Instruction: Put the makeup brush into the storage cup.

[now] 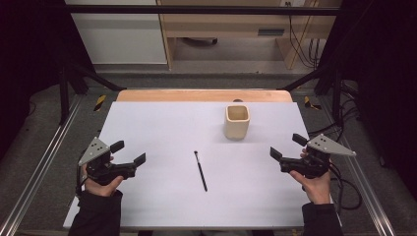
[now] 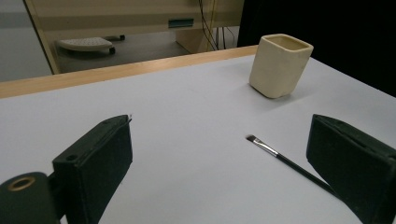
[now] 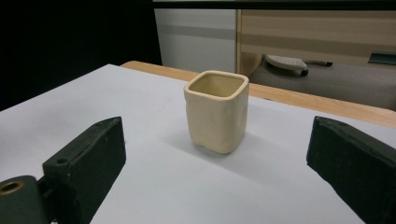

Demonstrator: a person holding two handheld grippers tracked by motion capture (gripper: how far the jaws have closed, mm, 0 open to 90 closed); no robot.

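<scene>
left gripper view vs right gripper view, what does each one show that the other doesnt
Left gripper view alone: the thin black brush lying flat on the white table, bristle end toward the cup, its handle end running behind the right-hand jaw of the open left tongs.

Right gripper view alone: a look into the cup's mouth from nearer, framed between the jaws of the open right tongs, and a dark area at the left.

Both: the cream square cup upright on the white table, the wooden table edge, and the pale furniture behind.

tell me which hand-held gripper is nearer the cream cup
Right. The right hand-held gripper sits just below and right of the cream cup; the left hand-held gripper is far off across the table's left side.
</scene>
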